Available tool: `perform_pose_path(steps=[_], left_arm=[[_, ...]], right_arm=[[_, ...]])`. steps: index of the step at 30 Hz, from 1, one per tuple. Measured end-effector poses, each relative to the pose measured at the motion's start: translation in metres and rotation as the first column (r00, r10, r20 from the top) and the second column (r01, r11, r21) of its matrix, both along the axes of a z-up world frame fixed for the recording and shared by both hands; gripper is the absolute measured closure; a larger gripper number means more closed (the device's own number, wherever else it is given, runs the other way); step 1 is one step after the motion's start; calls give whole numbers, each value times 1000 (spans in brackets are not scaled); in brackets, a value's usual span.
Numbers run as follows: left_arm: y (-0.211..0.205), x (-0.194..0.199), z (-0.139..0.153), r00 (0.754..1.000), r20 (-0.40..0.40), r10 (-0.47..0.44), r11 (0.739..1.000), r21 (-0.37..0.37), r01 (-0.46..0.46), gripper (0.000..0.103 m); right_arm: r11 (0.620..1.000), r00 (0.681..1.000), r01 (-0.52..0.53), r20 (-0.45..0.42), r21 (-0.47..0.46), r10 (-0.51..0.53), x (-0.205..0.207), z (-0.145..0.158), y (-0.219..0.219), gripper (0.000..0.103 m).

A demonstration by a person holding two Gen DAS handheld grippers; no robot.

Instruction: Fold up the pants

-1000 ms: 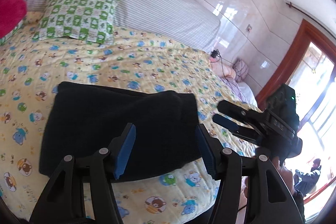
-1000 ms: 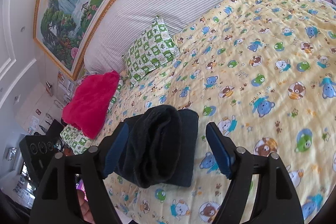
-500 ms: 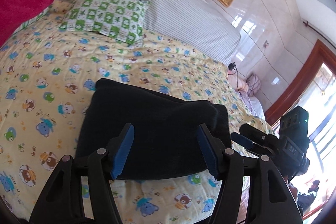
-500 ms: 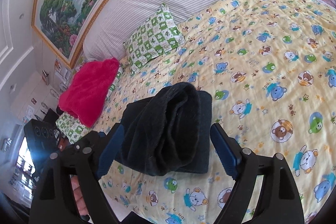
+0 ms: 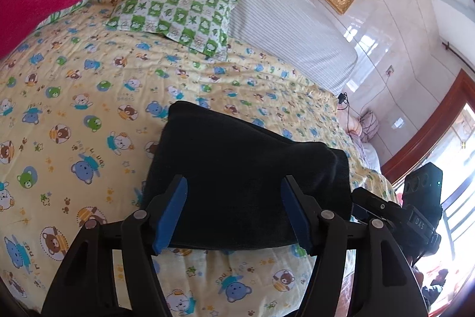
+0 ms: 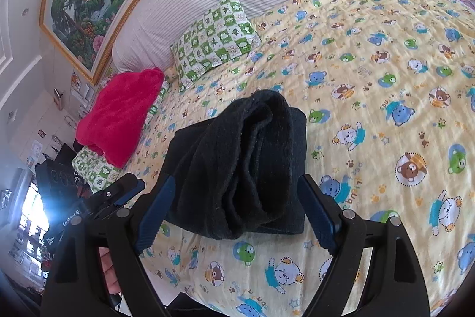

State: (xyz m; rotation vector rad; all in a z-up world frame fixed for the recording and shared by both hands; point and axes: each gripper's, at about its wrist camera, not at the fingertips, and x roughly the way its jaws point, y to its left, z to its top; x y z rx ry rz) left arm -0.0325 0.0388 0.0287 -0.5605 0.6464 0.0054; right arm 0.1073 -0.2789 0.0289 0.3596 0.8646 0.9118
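I read the left gripper (image 5: 234, 213) as open; its jaws have just been widening, and its blue pads stand clear of the folded black pants (image 5: 246, 177) lying just ahead on the bed (image 5: 74, 115). The right gripper (image 6: 237, 211) also stands open, with its pads either side of the pants' (image 6: 240, 162) rolled end and not pressing it. Beyond the pants I see a green checked pillow (image 5: 175, 14), with a red blanket (image 6: 118, 121) further left.
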Motion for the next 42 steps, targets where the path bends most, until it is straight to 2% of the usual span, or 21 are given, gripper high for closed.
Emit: perform_pose_path(steps=[23,42], left_arm=[[35,11,-36,991,-117,67,996,-44,-73,32],[34,46,-67,976,-217,24,994,-101,-47,30]], right_arm=[[1000,997,12,-76,-16,-13,8,-24,2,18],[1000,995,-8,-96,21,10,17,-39,3,18]])
